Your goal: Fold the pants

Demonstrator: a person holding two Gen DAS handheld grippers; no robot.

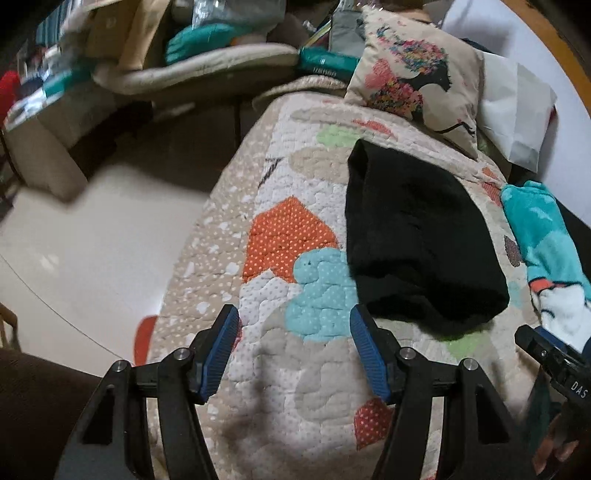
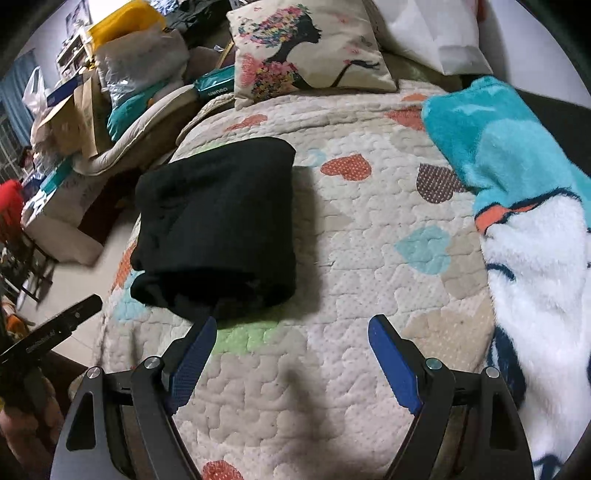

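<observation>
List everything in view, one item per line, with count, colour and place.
pants: one, black, folded bundle on the quilt's left part
quilt: one, cream with coloured hearts, covering the bed
printed cushion: one, beige with floral woman print, at the bed's head
white pillow: one, white, right of the cushion
fleece blanket: one, turquoise and white, along the bed's right edge
left gripper: one, black with blue pads, open above the quilt
right gripper: one, black with blue pads, open near the pants
</observation>
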